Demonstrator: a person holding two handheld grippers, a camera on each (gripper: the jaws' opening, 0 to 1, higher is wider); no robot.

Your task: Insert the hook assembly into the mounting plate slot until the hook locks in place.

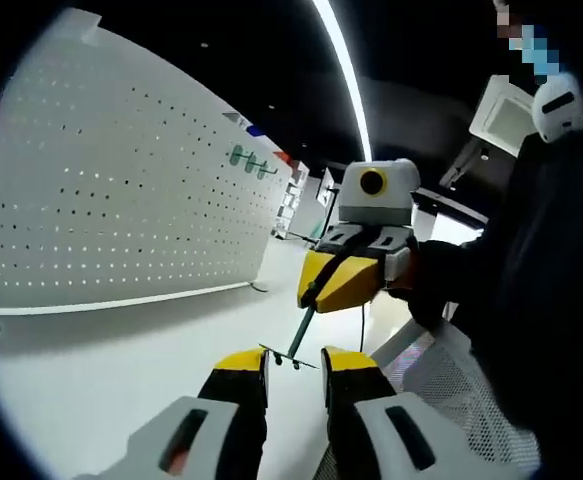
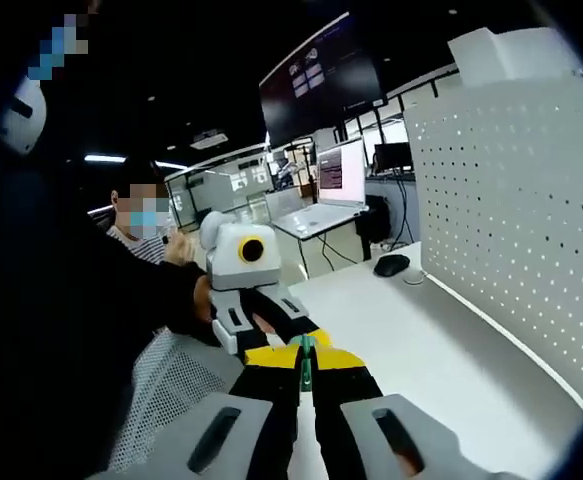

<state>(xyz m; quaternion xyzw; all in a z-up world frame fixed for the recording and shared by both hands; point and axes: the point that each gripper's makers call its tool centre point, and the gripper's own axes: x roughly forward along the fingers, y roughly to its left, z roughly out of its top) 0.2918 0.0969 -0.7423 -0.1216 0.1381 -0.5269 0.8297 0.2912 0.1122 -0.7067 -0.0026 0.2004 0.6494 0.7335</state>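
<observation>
White bench [image 1: 91, 370], pegboard [image 1: 121, 200] upright ahead-left of left gripper [image 1: 296, 368]. Left jaws parted, empty. Right gripper [image 2: 306, 372] clenched on green hook [image 1: 301, 335], held just beyond left jaw tips. Hook well apart from pegboard; insertion and locking both remain.
</observation>
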